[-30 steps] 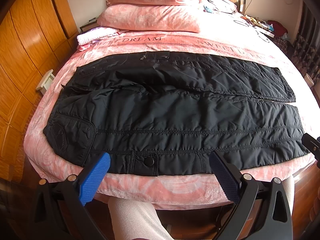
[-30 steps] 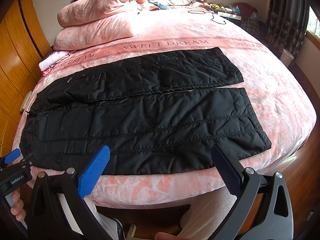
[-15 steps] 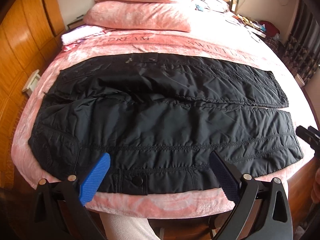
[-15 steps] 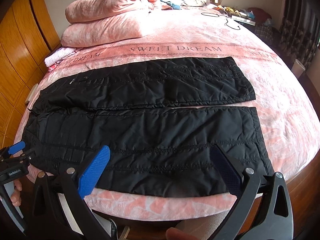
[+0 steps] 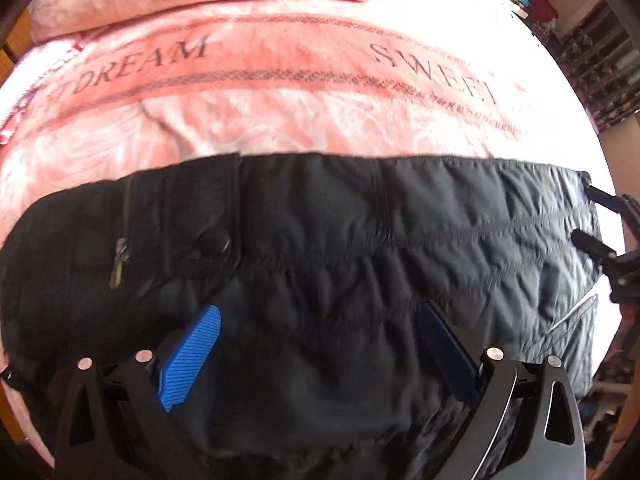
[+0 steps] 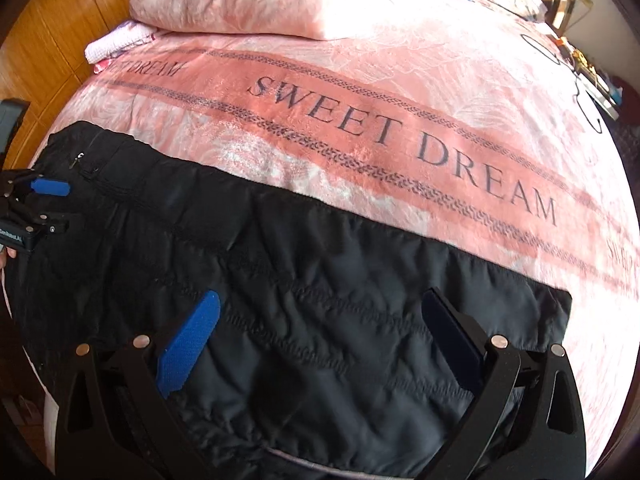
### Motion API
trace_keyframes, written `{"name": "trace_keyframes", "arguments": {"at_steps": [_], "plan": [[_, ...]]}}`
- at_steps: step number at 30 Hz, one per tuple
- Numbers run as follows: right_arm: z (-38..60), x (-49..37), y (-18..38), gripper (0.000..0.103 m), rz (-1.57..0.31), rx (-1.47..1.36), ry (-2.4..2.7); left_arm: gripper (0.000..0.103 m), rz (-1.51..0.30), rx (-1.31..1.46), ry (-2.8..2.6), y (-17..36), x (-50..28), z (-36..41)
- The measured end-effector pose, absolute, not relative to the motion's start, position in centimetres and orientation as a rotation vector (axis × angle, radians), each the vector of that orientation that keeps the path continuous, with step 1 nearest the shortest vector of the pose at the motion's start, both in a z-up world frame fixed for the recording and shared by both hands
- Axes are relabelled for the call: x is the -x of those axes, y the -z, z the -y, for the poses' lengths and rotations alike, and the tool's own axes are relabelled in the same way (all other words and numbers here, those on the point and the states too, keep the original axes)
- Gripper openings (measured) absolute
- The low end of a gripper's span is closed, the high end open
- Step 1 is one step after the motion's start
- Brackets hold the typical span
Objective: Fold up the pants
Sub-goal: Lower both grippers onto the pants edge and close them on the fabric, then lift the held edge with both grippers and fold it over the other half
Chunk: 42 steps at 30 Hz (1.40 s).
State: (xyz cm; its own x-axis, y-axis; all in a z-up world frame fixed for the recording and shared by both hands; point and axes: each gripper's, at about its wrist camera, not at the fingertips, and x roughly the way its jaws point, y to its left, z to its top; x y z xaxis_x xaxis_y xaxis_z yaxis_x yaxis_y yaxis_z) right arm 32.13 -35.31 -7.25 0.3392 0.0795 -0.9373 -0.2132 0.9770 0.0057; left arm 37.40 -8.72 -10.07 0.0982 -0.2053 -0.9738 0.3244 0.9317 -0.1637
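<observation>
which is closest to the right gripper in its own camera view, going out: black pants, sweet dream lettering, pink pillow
1. black pants, directly under the right gripper.
2. sweet dream lettering, on the blanket beyond the pants.
3. pink pillow, farthest, at the head of the bed.

A bed with pink "SWEET DREAM" blanket point(image 6: 360, 92) carries black pants point(image 6: 320, 320) and pink pillows point(image 6: 248, 0)

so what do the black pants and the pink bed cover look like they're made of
Black pants: likely a padded synthetic such as nylon, going by the slight sheen, fine crinkles and stitched quilting lines; there is a metal-looking zipper pull.
Pink bed cover: seems a plush fleece or velvet, matte and fuzzy, with a soft nap and printed lettering.
</observation>
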Motion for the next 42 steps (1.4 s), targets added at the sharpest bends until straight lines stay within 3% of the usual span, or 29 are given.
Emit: {"name": "trace_keyframes", "arguments": {"at_steps": [10,17,18,20,22,24,27,33,40,41,42], "plan": [[37.6,-39.4,12.9,0.101,-1.317,0.15,-0.4,0.099,-1.438,-0.268,0.683,13.1,-43.2,13.0],[37.7,-38.6,13.6,0.101,-1.228,0.206,-0.414,0.099,-1.355,-0.197,0.643,13.5,-46.0,11.4],[37.7,-38.3,13.6,0.097,-1.225,0.224,-0.42,0.099,-1.355,-0.201,0.637,13.9,-46.1,11.2],[37.7,-38.0,13.3,0.076,-1.214,0.227,-0.43,0.099,-1.335,-0.212,0.657,14.1,-45.8,10.7],[37.8,-37.4,12.7,0.017,-1.201,0.222,-0.457,0.099,-1.297,-0.227,0.686,13.7,-45.1,11.0],[37.2,-36.8,12.2,0.005,-1.195,0.26,-0.455,0.099,-1.28,-0.225,0.738,13.2,-44.8,11.4],[36.0,-35.3,10.9,0.003,-1.132,0.345,-0.443,0.099,-1.275,-0.202,0.835,12.5,-43.9,12.9],[38.0,-32.7,6.4,0.003,-0.987,0.209,-0.499,0.099,-1.322,-0.077,1.102,12.1,-44.6,15.0],[38.1,-31.5,5.1,0.003,-0.936,0.187,-0.536,0.097,-1.41,-0.171,1.248,12.8,-43.5,16.7],[38.0,-31.4,5.0,0.003,-0.927,0.181,-0.536,0.09,-1.408,-0.196,1.243,12.7,-43.3,16.6],[38.1,-30.9,4.8,0.003,-0.92,0.168,-0.534,0.07,-1.401,-0.238,1.227,12.5,-43.1,16.2]]}}
